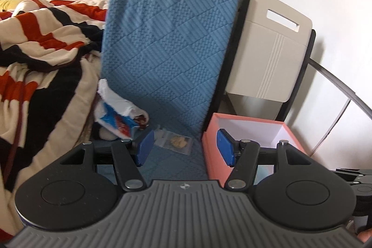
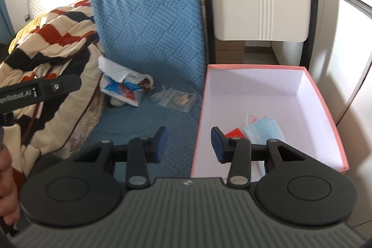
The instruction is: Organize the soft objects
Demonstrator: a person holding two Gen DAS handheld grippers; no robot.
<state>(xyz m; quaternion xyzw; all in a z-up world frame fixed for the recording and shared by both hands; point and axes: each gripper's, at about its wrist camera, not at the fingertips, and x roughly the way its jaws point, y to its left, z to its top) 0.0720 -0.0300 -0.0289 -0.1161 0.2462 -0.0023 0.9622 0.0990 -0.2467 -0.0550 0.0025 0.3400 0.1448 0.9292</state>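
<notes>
The left gripper (image 1: 184, 147) and the right gripper (image 2: 188, 144) are both spread wide and hold nothing. Soft things lie on the blue bed cover (image 2: 148, 22): a crumpled plastic bag (image 2: 125, 85) beside the striped blanket (image 2: 46, 43), and a small clear packet (image 2: 176, 99) near the pink box (image 2: 320, 94). A blue face mask (image 2: 264, 129) is already in the box. The bag looks light, floppy and a bit slippery, so I would pinch a bunched-up fold near its top, not a flat side.
</notes>
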